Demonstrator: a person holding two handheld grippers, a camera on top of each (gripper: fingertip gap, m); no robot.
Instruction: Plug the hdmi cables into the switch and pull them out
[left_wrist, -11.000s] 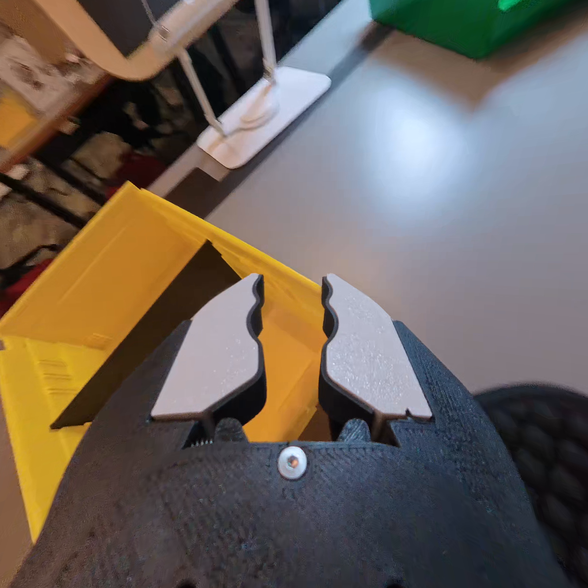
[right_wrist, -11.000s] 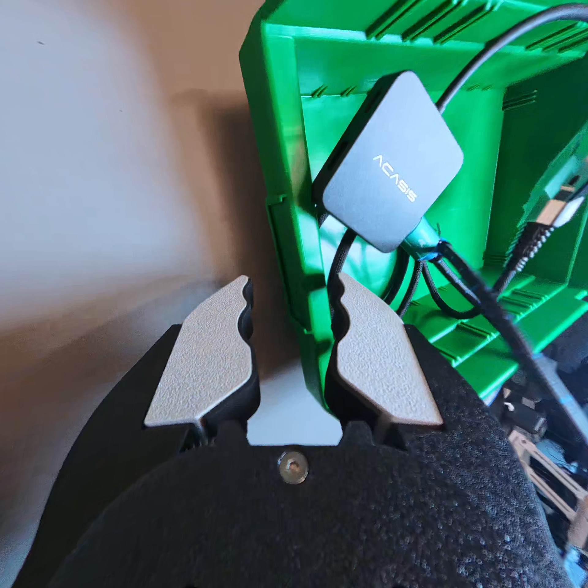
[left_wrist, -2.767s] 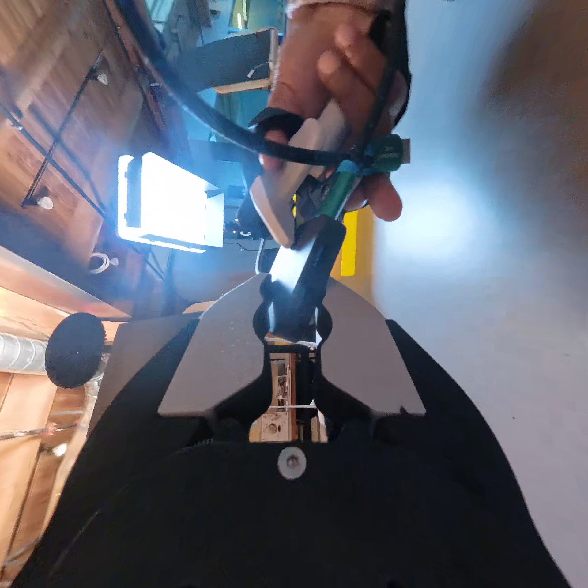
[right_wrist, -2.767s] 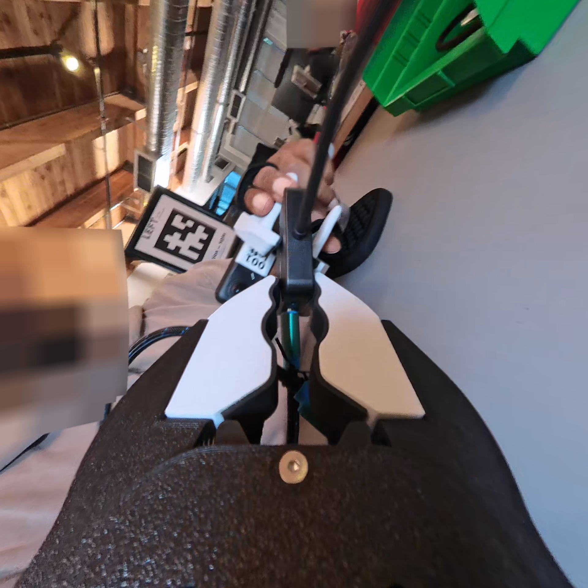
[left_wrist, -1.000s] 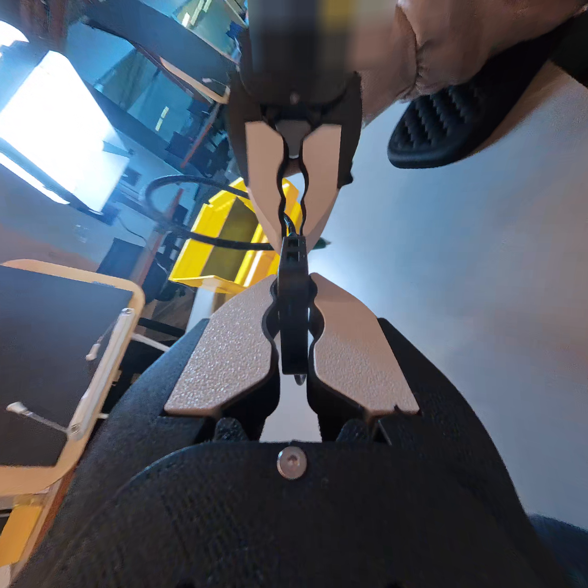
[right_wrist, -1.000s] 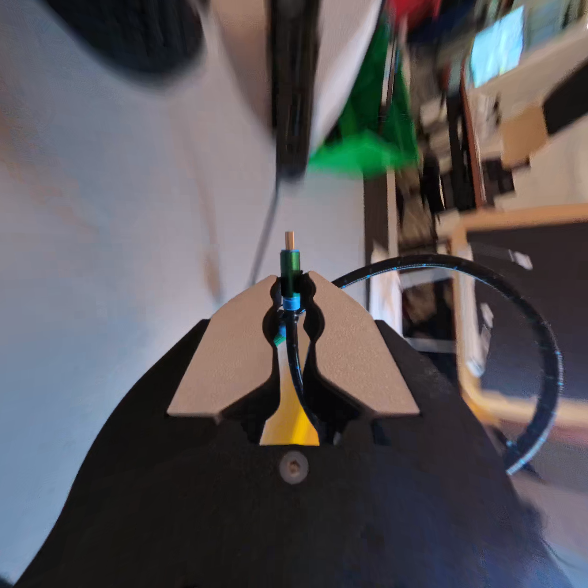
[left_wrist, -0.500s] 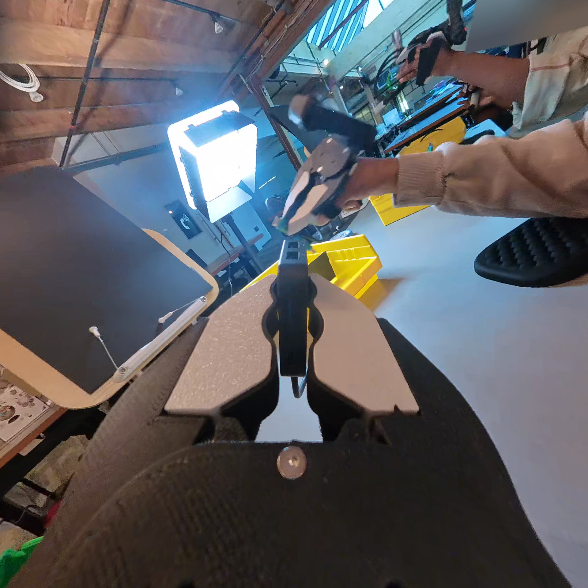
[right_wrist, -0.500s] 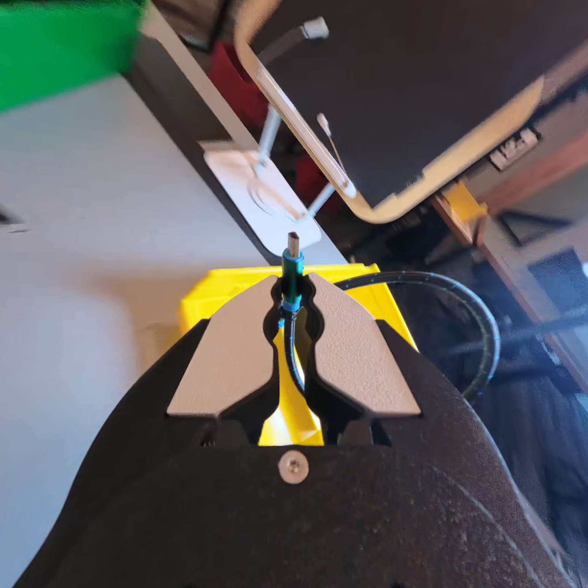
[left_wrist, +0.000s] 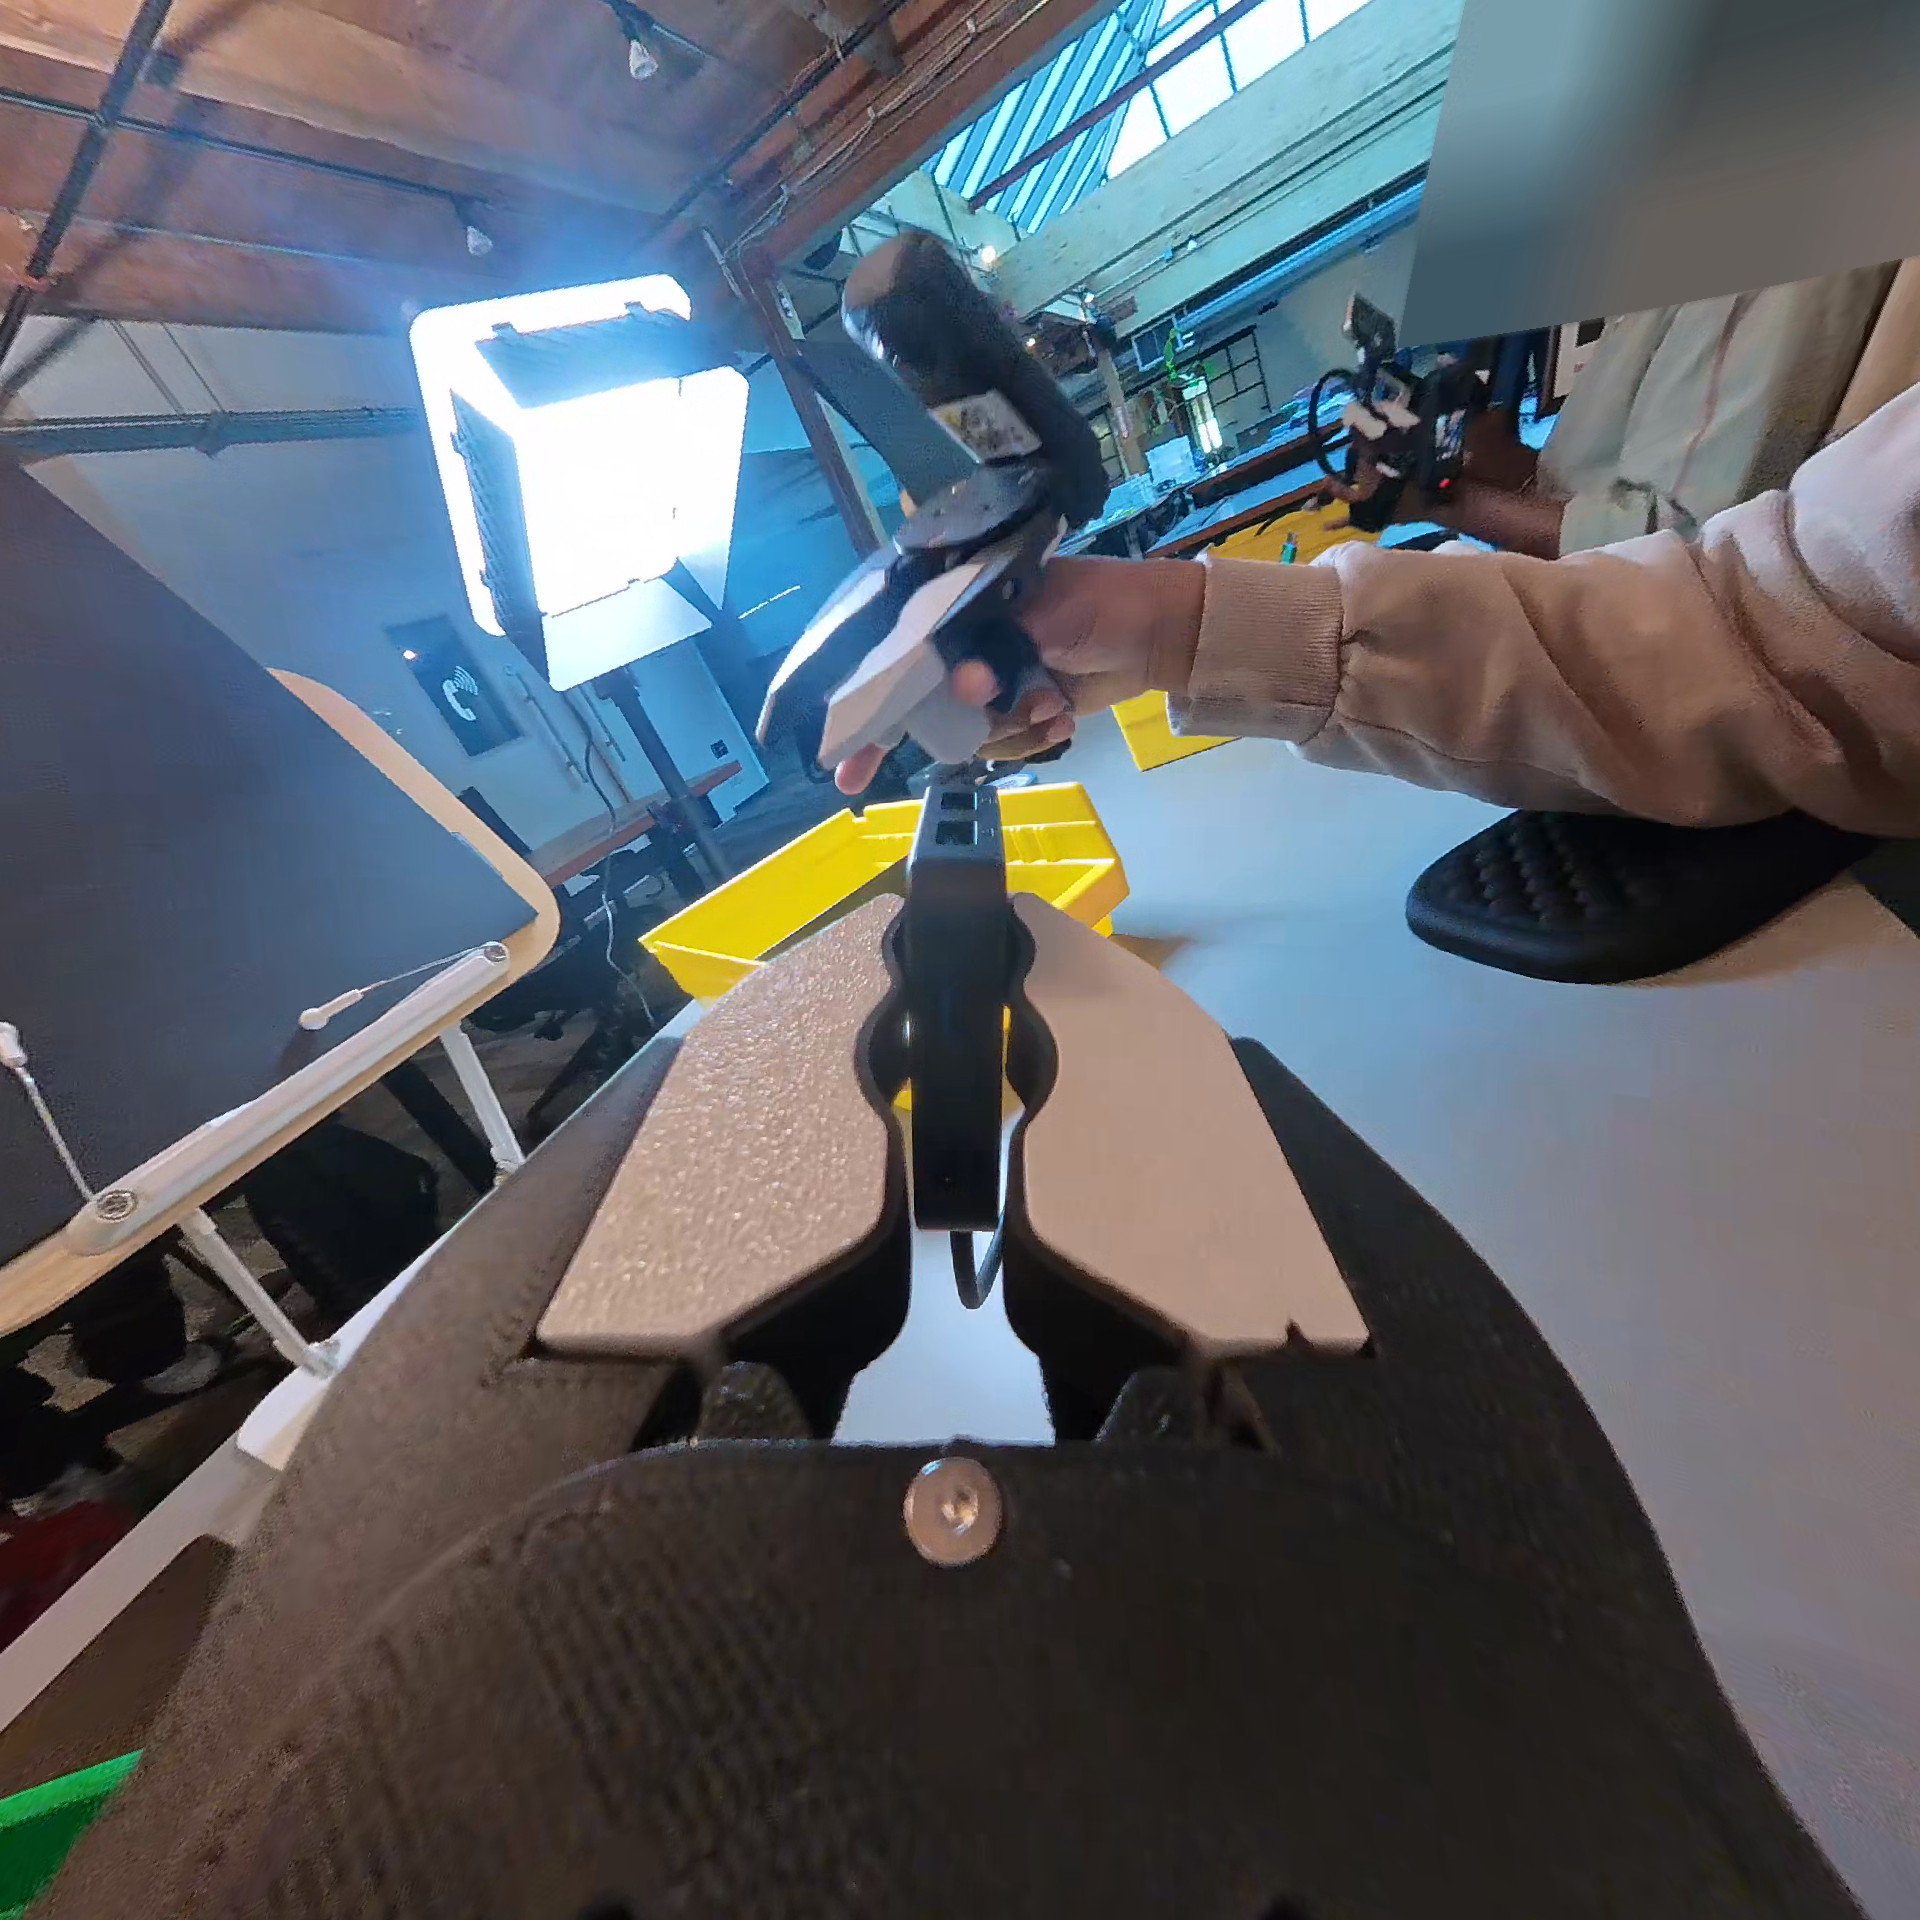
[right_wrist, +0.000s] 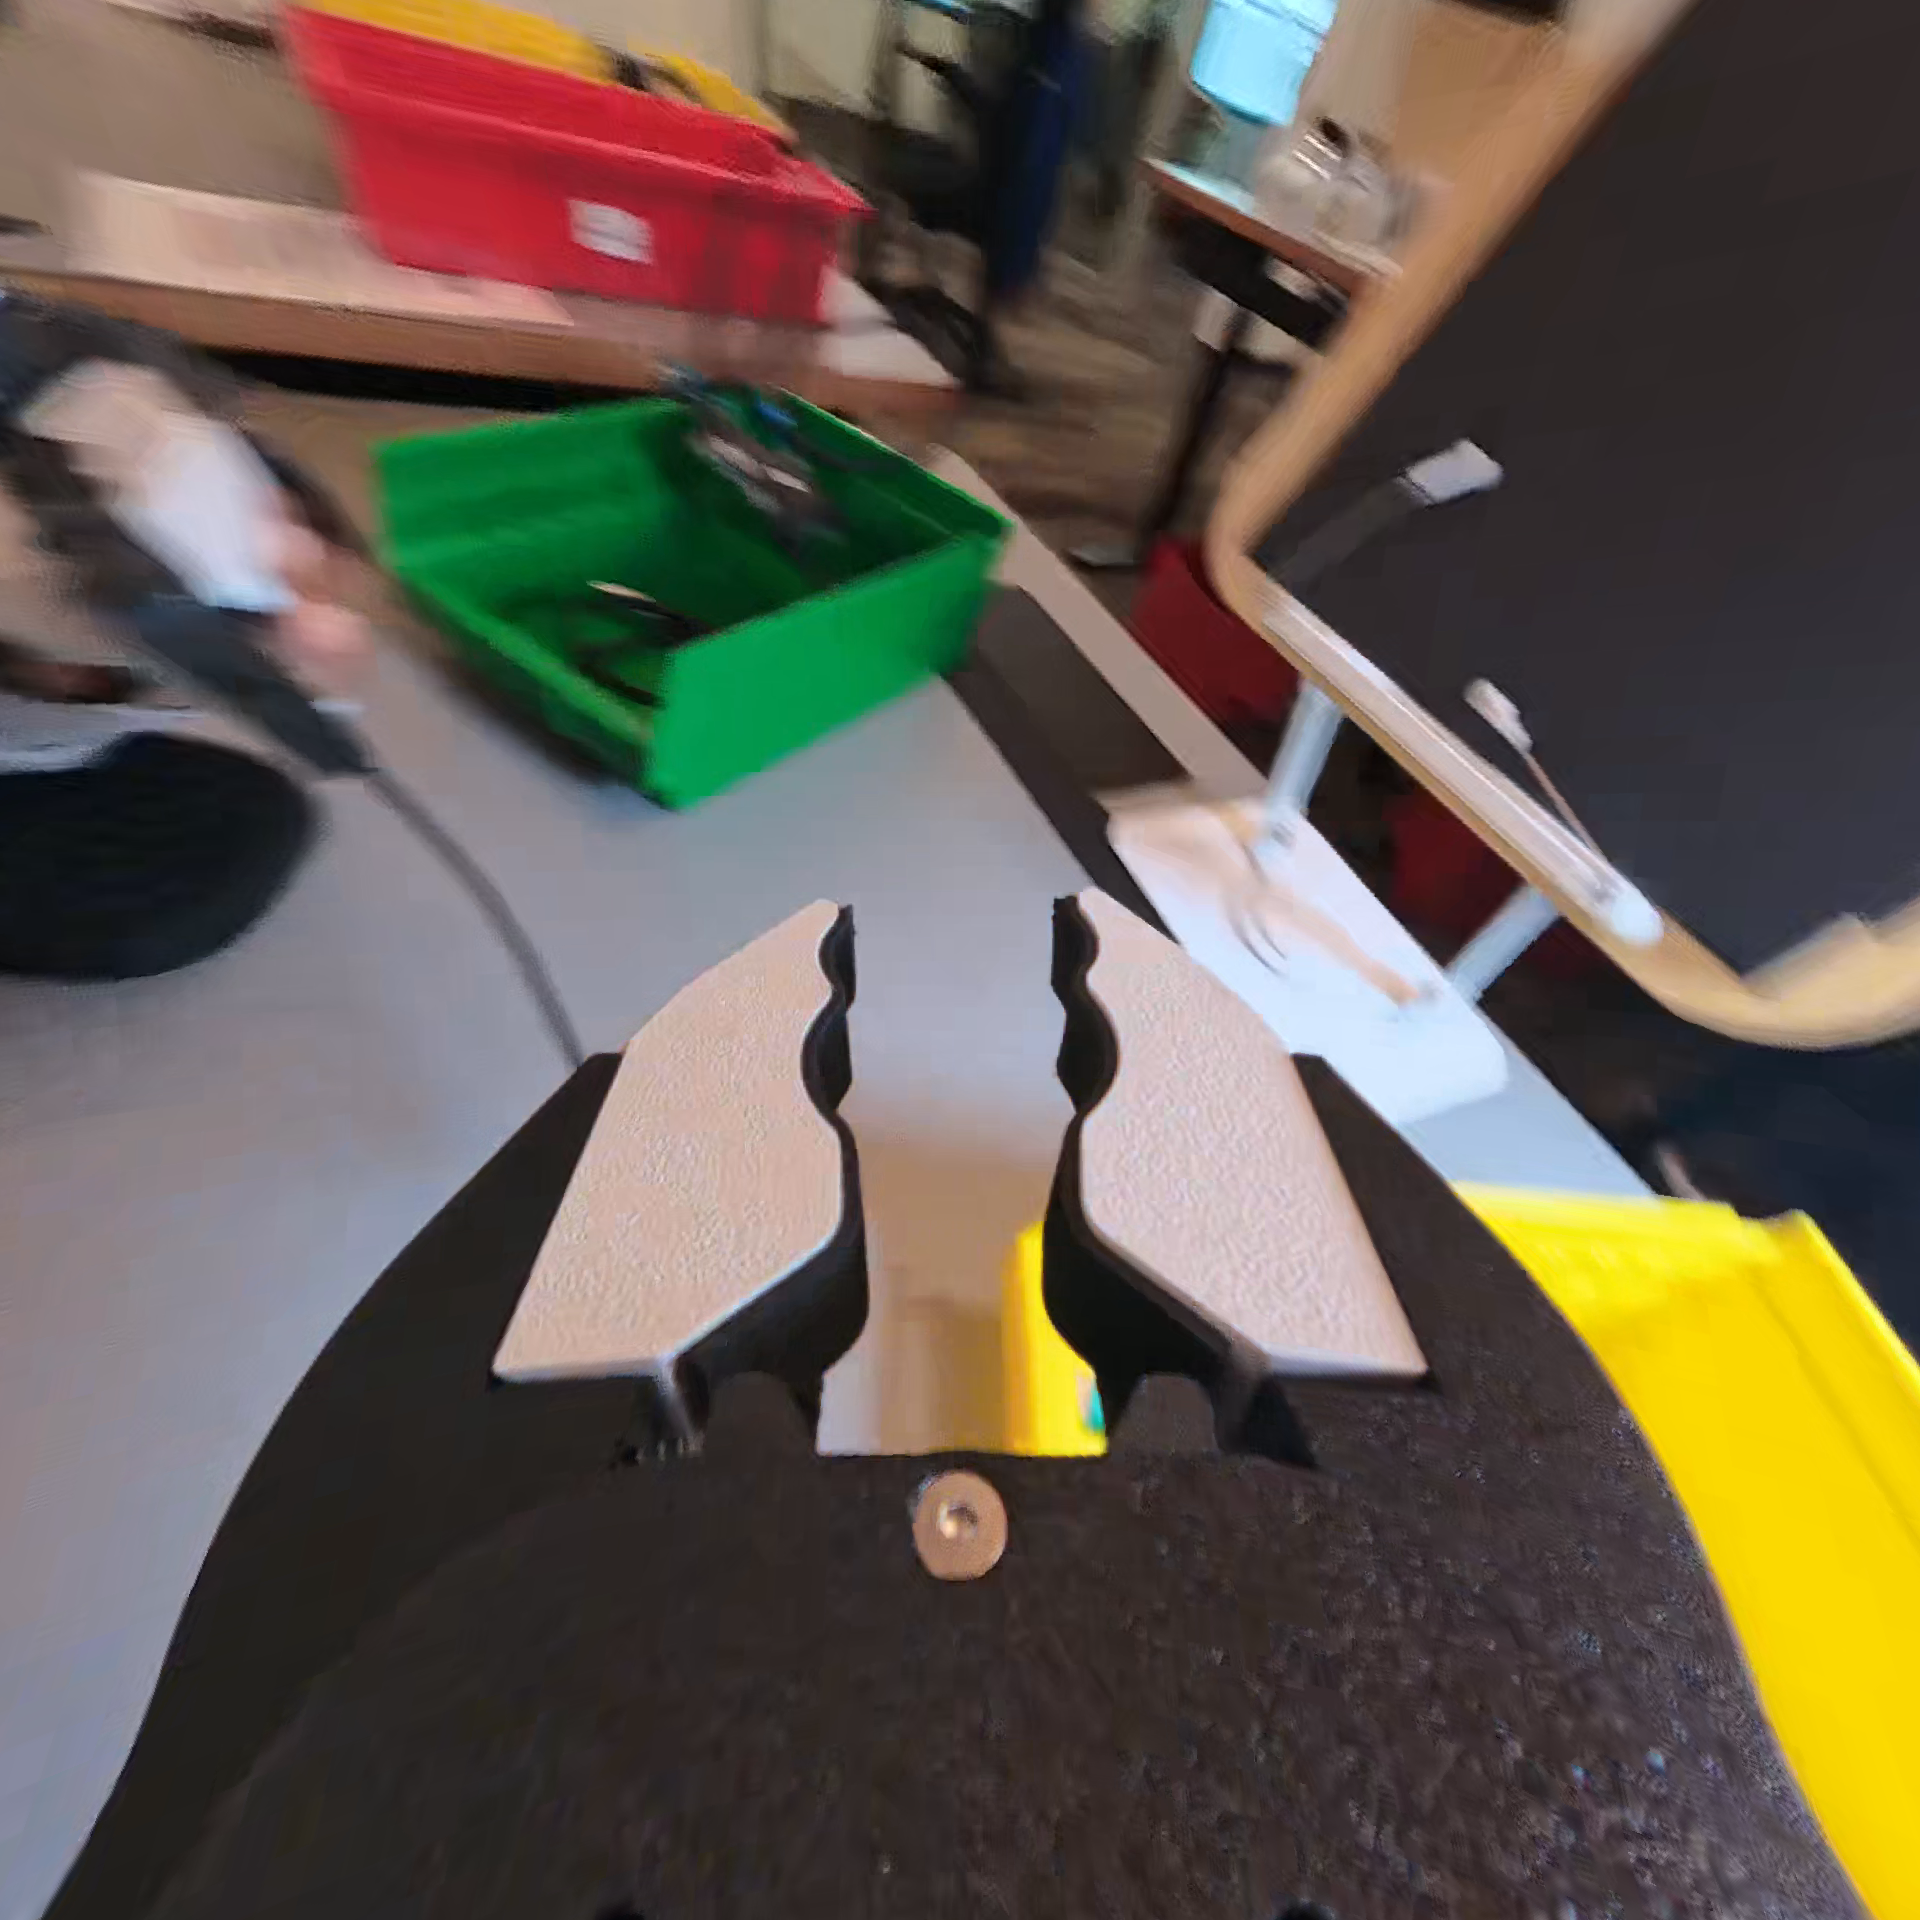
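My left gripper (left_wrist: 956, 914) is shut on the black switch (left_wrist: 954, 831), held edge-on above the white table with its ports facing away; a short black lead hangs from its near end. My right gripper (right_wrist: 954, 920) is open and empty, above the table beside a yellow bin (right_wrist: 1714, 1403). It also shows in the left wrist view (left_wrist: 831, 717), held by a hand in a beige sleeve just beyond the switch. In the blurred right wrist view the left gripper (right_wrist: 197, 520) sits far left with a dark cable (right_wrist: 499, 914) trailing from it. The green-plug cable is not clearly visible.
A yellow bin (left_wrist: 810, 894) stands behind the switch. A green bin (right_wrist: 686, 582) holding cables sits at the table's far side, with a red bin (right_wrist: 561, 197) beyond. A black wrist pad (left_wrist: 1621, 904) lies on the table. A dark tilted board (right_wrist: 1662, 520) overhangs the table edge. My hands' fingertips stand some 20 cm from each other.
My right gripper has opened and let go of the green-plug cable, and it has swung round near the yellow bin. My left gripper still holds the switch, almost unmoved.
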